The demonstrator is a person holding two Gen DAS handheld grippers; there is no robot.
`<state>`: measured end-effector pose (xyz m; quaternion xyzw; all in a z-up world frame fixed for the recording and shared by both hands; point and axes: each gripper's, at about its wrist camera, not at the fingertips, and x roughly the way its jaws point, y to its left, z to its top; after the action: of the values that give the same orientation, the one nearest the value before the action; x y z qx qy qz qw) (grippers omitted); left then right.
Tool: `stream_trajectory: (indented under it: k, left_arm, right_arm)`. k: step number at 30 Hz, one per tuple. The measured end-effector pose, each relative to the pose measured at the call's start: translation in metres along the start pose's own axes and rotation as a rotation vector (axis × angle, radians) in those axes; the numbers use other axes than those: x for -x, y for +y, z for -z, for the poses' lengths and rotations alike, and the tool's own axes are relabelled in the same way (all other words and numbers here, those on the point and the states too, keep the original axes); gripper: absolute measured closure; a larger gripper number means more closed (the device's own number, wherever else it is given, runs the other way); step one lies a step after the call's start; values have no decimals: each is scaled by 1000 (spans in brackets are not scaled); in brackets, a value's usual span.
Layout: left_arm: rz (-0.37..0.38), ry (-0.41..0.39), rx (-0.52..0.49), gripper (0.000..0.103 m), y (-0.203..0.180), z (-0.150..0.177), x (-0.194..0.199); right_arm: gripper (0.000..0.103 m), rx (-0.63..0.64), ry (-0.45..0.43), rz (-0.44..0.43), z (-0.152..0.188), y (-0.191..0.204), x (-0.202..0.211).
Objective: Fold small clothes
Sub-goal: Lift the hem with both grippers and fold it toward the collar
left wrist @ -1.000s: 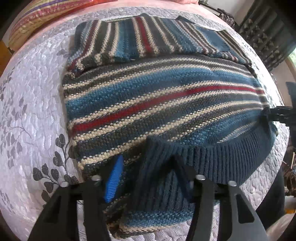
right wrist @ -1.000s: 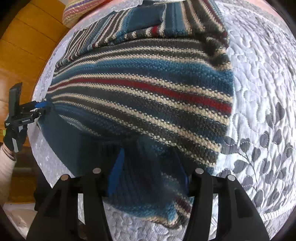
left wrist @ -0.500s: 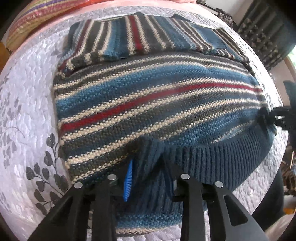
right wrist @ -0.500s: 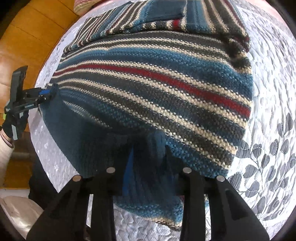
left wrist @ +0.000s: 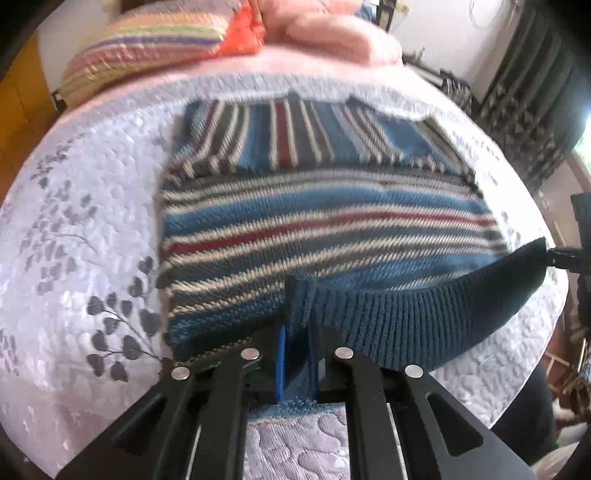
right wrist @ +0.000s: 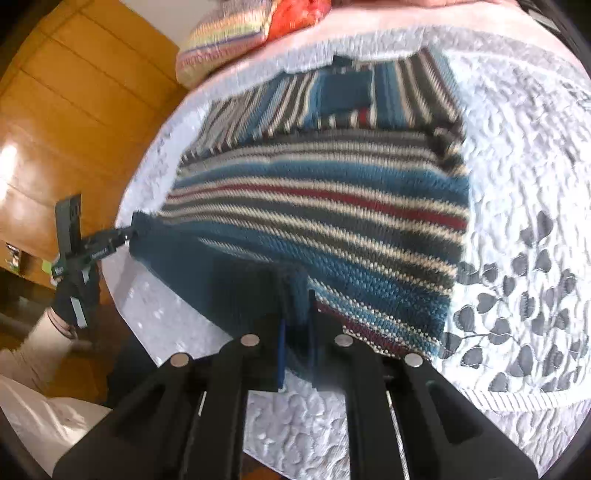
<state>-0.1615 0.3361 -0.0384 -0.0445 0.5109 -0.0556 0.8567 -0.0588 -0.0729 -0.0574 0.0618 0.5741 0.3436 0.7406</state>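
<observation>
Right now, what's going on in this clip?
A person with two handheld grippers is folding a striped blue, red and cream knitted sweater on a grey quilted bed cover with a leaf print. The left gripper and the right gripper are each shut on the sweater's dark blue ribbed hem, one near each end, holding it raised off the cover. The sleeves are already folded across the top. The hem has not yet been brought over.

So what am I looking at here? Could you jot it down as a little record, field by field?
Garment: striped knit sweater, sleeves folded across the top
Surface: quilted bedspread with a leaf print
Left claw: shut on the sweater's dark blue ribbed hem
Right claw: shut on the same hem, other end
Hem: raised off the bedspread between the claws
Background: striped pillow, pink blanket
</observation>
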Motion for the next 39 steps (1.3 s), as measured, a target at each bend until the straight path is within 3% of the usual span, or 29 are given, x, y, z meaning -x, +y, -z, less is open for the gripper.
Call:
stream_trajectory:
  k: [8, 18, 28, 39]
  left_arm:
    - [5, -189, 49, 94, 3, -52, 50]
    - [-9, -305, 91, 94, 17, -163, 38]
    - [-22, -306, 143, 94, 45, -251, -28]
    - [-90, -172, 171, 94, 80, -269, -131]
  right_arm:
    - [95, 28, -140, 17, -50, 22, 49]
    - [95, 50, -217, 146, -162, 17, 54]
    - [95, -27, -215, 202, -267, -33, 6]
    - [95, -90, -140, 249, -312, -84, -71]
